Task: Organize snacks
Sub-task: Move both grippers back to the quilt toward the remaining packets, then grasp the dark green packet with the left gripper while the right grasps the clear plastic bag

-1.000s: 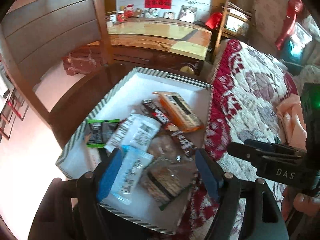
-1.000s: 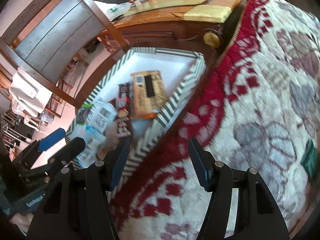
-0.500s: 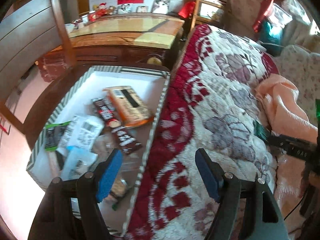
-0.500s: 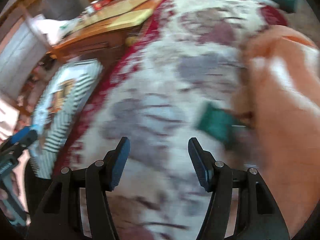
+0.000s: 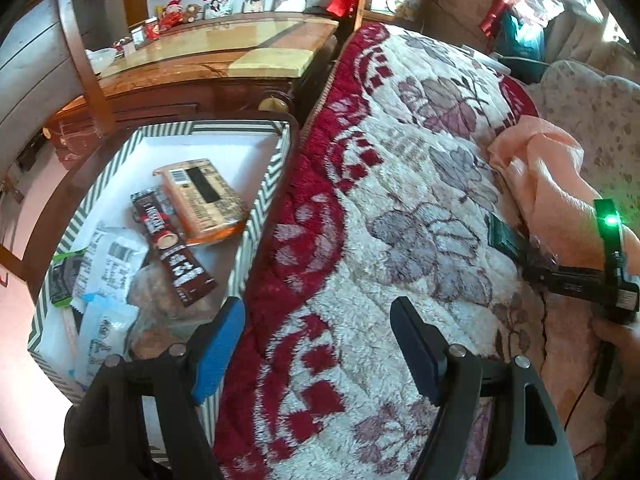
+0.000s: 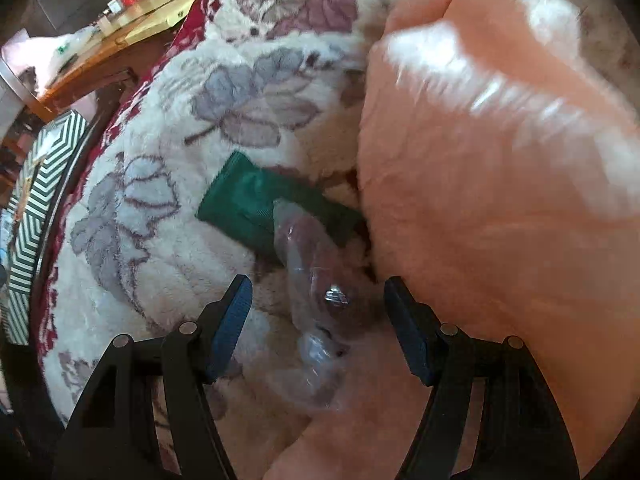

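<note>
A striped box [image 5: 264, 200] holds several snacks: a tan pack [image 5: 204, 196], a brown coffee stick [image 5: 172, 252], white packets [image 5: 112, 260]. My left gripper [image 5: 316, 344] hovers open and empty over the floral blanket [image 5: 400, 184], just right of the box's near corner. On the blanket, against an orange cloth [image 6: 500, 200], lie a dark green packet [image 6: 248, 200] and a clear-wrapped snack [image 6: 316, 280]. My right gripper [image 6: 320, 320] points down with the clear-wrapped snack between its closing jaws; the pads stand off its wrapper. From the left wrist view, the right gripper [image 5: 536, 270] reaches the green packet [image 5: 506, 236].
The box sits on a dark wooden stool [image 5: 72, 184] beside the bed. A wooden cabinet [image 5: 224, 60] with a glossy top stands behind it. The striped box wall [image 6: 36, 184] shows at the left edge of the right wrist view. A hand [image 5: 616, 336] holds the right gripper.
The left gripper slid right, from above the box to above the blanket. The right gripper swung from the box's edge across the blanket to the green packet and clear-wrapped snack; its jaws narrowed.
</note>
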{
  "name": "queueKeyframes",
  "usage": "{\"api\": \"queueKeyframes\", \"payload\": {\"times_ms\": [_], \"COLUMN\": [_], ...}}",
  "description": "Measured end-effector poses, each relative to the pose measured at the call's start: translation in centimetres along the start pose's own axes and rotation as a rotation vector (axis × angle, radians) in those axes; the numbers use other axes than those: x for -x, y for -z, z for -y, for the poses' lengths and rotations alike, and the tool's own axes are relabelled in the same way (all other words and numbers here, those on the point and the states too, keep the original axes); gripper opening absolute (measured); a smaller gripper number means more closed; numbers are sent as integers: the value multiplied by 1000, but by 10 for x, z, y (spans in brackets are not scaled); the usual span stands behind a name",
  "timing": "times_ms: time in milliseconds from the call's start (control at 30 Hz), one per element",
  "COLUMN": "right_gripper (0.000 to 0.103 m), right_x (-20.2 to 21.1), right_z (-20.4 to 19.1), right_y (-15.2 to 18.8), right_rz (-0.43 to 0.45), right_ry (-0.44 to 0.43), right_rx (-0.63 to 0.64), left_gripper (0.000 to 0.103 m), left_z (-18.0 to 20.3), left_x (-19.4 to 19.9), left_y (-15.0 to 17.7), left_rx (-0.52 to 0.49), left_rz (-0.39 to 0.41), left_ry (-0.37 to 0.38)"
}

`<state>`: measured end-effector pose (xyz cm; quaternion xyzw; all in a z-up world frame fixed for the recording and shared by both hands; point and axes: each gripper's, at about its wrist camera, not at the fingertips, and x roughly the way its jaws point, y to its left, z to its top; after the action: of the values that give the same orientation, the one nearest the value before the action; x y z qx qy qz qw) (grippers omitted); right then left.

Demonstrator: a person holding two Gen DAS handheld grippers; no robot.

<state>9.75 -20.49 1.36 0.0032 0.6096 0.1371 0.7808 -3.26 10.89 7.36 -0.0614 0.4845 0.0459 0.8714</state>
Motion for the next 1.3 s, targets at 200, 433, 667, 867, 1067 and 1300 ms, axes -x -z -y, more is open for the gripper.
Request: {"api": "queueKeyframes", "payload": {"times_ms": [200,433,667,867,1067,1300], "right_gripper": [35,35,35,35,35,35], "right_x": [15,40,47,45,40,37], "right_z": [7,10,14,17,28,31], "right_y": [14,42,59,61,62,62], "right_rz": [10,32,22,16,8,-3], "right_ry": [-86,-147,-185,-191,-210,-229], "right_rx": [-28,-77,-118,-129,-161,-170], "left_gripper": [77,77,77,77,77,85], "left_z": [31,82,145,195,233,263], "left_x": [-14,-31,-52,-75,-102,-132], "left_y": [-10,-28,-46,-49,-48,-39], "left_rx": [-54,-126,-368,-724,-975,-1194], "left_rz": [-33,-62,-75,-89,-101,-141], "left_ry": [44,115,303,351,368,367]}}
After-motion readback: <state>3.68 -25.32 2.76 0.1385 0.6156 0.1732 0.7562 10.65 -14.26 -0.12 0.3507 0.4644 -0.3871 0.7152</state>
